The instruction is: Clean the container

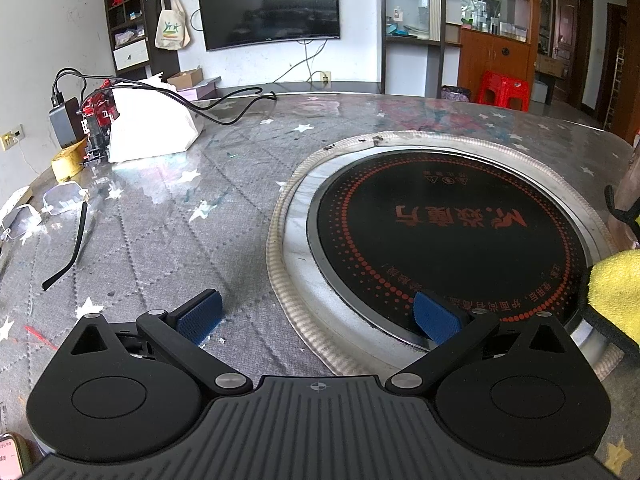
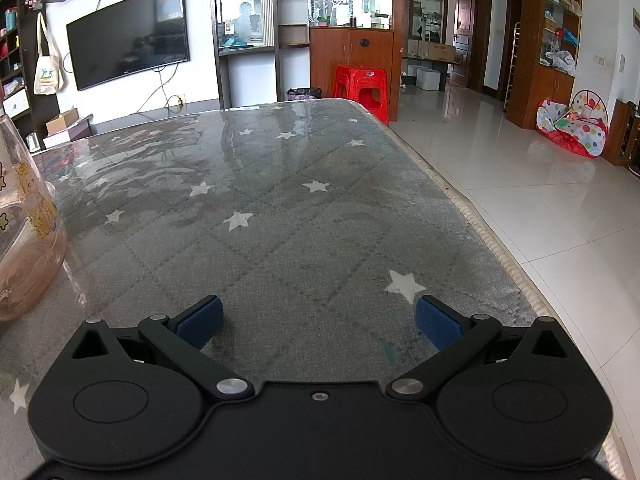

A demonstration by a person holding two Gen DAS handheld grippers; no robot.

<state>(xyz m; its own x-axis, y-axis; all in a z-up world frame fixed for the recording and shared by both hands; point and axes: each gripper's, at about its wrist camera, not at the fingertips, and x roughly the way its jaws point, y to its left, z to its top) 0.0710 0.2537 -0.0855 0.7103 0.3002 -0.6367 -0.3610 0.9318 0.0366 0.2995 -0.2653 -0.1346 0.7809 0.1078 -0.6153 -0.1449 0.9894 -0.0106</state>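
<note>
The desk wears a grey quilted cover scattered with white stars, under a glossy clear sheet. Set into it, the round cooktop is black, ringed with red dots and red lettering, inside a silver rim. A yellow cloth with a black edge shows at the right. The container is clear pink glass printed with a yellow cartoon figure and pale flowers. Each hand-held gripper, left and right, is black with blue textured pads. The stools are red, and the floor is glossy white tile.
</note>
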